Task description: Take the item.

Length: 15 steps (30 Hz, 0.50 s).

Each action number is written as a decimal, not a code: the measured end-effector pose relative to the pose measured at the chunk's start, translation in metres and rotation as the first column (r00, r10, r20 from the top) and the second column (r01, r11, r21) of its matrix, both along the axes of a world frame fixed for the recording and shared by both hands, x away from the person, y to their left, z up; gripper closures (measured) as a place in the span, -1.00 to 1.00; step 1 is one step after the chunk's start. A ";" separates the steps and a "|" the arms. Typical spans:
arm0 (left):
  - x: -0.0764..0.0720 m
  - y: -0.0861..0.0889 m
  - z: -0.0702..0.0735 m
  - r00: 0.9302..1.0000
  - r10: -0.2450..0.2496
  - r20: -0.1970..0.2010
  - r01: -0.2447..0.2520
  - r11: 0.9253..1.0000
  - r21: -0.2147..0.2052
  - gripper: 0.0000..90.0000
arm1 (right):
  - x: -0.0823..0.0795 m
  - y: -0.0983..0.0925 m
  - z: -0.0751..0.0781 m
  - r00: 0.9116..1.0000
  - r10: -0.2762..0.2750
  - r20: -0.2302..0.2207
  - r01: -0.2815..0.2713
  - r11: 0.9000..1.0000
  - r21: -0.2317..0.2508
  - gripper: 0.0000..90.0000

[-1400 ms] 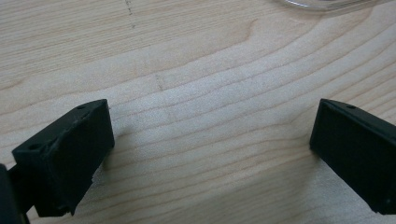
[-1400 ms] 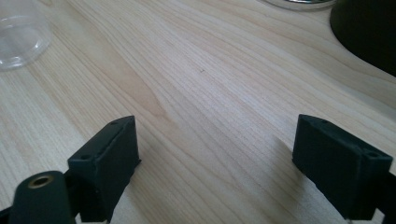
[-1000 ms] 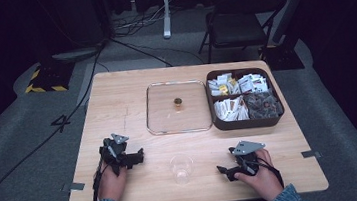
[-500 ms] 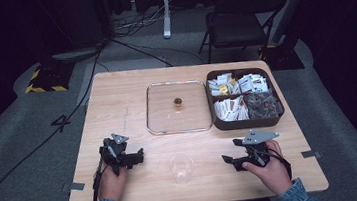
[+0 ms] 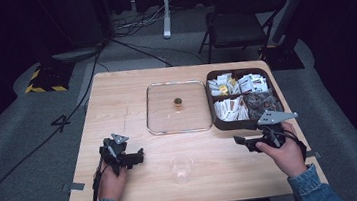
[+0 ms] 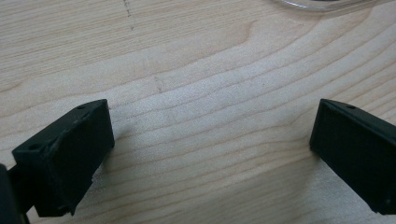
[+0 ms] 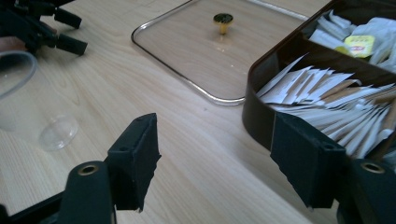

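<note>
Well off the near-left corner of the glass lid point(image 5: 178, 120), low over the wooden table point(image 5: 116, 97): left gripper point(image 5: 141, 156), jaws spread wide with bare wood between them. Grasps nothing. Looks parked there, aimed right, ready to steady whatever gets worked on.

Nearer than the lid's front edge, about in line with its middle: clear plastic cup point(image 5: 181, 166), upright, apparently empty. Stands free between the two grippers, touched by neither. Probably set there within easy reach of both, to be filled.

The lid itself: flat on the table, small brass knob point(image 5: 178, 101) up, likely taken off and laid aside so as to leave the box open.

Touching or all but touching the lid's right edge: dark compartment box point(image 5: 211, 108), packed with white sachets point(image 5: 227, 109) and other packets, sorted by kind.

Off the lid's near-right corner, just by the box's front wall: right gripper point(image 5: 241, 143), also released, jaws wide apart and holding nothing, pointed back toward the lid. Seemingly opened in advance for picking a sachet from the front compartment.
</note>
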<state>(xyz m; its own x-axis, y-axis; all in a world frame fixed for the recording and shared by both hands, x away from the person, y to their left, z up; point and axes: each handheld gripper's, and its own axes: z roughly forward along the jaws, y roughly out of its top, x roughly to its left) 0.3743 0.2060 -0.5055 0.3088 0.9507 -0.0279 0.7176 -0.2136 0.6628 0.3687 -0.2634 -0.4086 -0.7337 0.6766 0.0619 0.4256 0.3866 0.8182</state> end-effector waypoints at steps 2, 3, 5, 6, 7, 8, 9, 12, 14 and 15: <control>0.000 0.000 0.000 1.000 0.000 0.000 0.000 1.000 0.000 -1.00 | 0.004 -0.003 0.005 1.000 -0.007 0.005 0.007 1.000 0.005 -0.34; 0.000 0.000 0.000 1.000 0.000 0.000 0.000 1.000 0.000 -1.00 | 0.006 -0.005 0.007 1.000 -0.014 0.015 0.014 1.000 0.006 -0.41; 0.000 0.000 0.000 1.000 0.000 0.000 0.000 1.000 0.000 -1.00 | 0.011 -0.008 0.009 0.998 -0.049 0.043 0.049 0.999 0.014 -0.64; 0.000 0.000 0.000 1.000 0.000 0.000 0.000 1.000 0.000 -1.00 | 0.014 -0.010 0.010 0.997 -0.058 0.051 0.057 0.998 0.016 -0.65; 0.000 0.000 0.000 1.000 0.000 0.000 0.000 1.000 0.000 -1.00 | 0.018 -0.012 0.012 0.997 -0.055 0.053 0.054 0.998 0.016 -0.63; 0.000 0.000 0.000 1.000 0.000 0.000 0.000 1.000 0.000 -1.00 | 0.022 -0.015 0.013 0.997 -0.056 0.054 0.055 0.998 0.019 -0.65; 0.000 0.000 0.000 1.000 0.000 0.000 0.000 1.000 0.000 -1.00 | 0.026 -0.017 0.014 0.996 -0.065 0.057 0.064 0.998 0.028 -0.65; 0.000 0.000 0.000 1.000 0.000 0.000 0.000 1.000 0.000 -1.00 | 0.037 -0.026 0.019 0.994 -0.090 0.059 0.086 0.995 0.052 -0.55; 0.000 0.000 0.000 1.000 0.000 0.001 0.000 1.000 0.000 -1.00 | 0.046 -0.031 0.020 0.994 -0.089 0.063 0.087 0.995 0.040 -0.46; 0.000 0.000 0.000 1.000 0.000 0.000 0.000 1.000 0.000 -1.00 | 0.050 -0.034 0.020 0.993 -0.095 0.065 0.093 0.995 0.026 -0.45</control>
<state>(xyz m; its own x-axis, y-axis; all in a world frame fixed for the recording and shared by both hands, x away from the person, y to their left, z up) 0.3743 0.2060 -0.5054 0.3089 0.9507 -0.0278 0.7176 -0.2137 0.6628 0.4185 -0.2975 -0.3888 -0.6700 0.7417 0.0313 0.4037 0.3286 0.8538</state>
